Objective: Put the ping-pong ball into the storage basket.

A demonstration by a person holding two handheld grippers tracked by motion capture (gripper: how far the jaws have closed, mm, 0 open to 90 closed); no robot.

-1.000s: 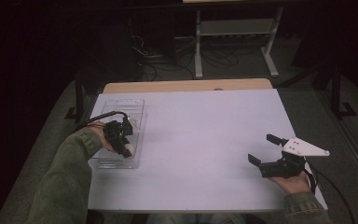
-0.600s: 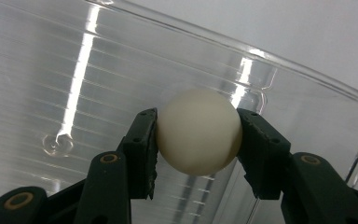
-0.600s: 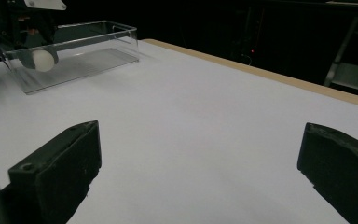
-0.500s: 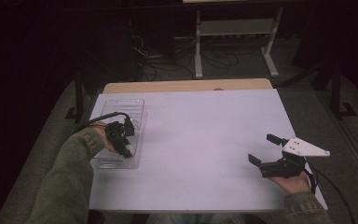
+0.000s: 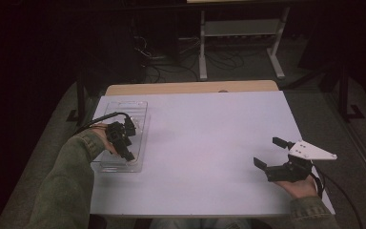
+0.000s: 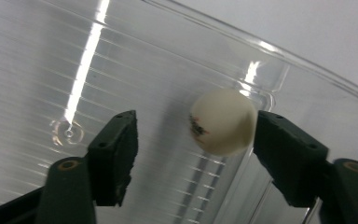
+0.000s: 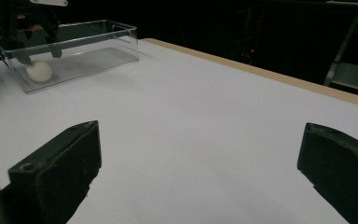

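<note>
One white ball (image 6: 223, 122) lies on the ribbed floor of the single clear plastic tray (image 5: 138, 107), which sits at the left side of the white table (image 5: 205, 143); the left gripper (image 5: 124, 143) reaches down into the tray, its jaws having just been opening, and the ball lies between them against one pad and clear of the other. The right gripper (image 5: 272, 151) rests well apart at the table's right edge, its jaws spread wide on nothing, bare tabletop between the two. Behind the table's wooden far edge (image 5: 190, 87) the room is dark, with one metal-legged stand (image 5: 240, 28) and loose cables (image 5: 157, 50) on the floor.
</note>
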